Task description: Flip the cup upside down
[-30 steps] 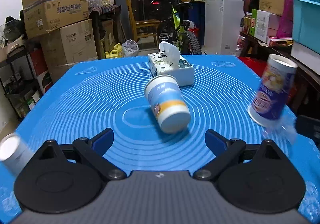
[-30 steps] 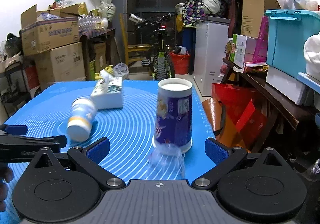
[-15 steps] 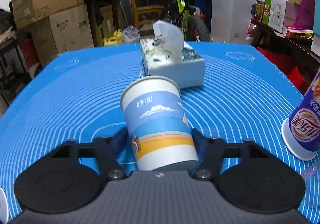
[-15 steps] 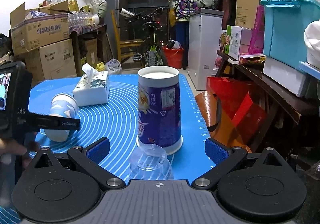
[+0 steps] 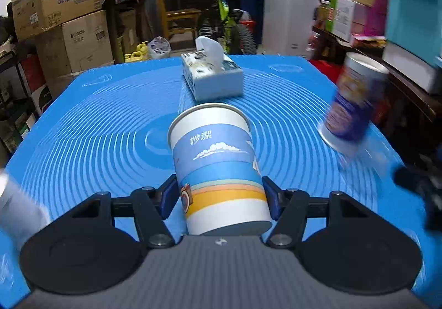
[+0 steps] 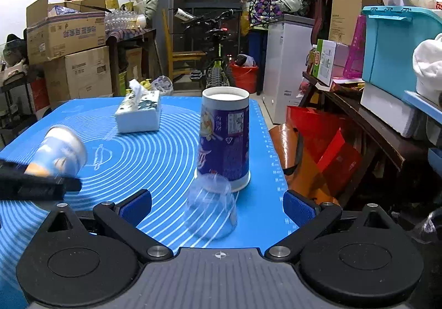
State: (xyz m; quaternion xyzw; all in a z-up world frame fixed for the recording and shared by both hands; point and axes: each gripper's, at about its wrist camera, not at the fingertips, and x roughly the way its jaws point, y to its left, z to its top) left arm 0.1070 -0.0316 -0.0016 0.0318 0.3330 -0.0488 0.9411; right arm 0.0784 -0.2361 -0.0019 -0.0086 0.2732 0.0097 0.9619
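The left tongs (image 5: 219, 195) are closed on a blue-and-white paper cup (image 5: 218, 168), blue pads pressing its lower band on either side — the cup held just above the blue tabletop mat (image 5: 110, 121), near centre, its far end raised toward a tissue box (image 5: 211, 78). The right tongs (image 6: 216, 208) hang wide open and hold nothing, near a clear plastic cup (image 6: 211, 209) and a tall purple cup (image 6: 223, 137) at the mat's right edge. To finish well, the wrist likely needs a steady roll until the cup's mouth faces down, grip firm but not crushing the thin wall, then a level set-down. Half a second ago the cup lay lower between the pads; a second ago it lay on the mat, untouched.
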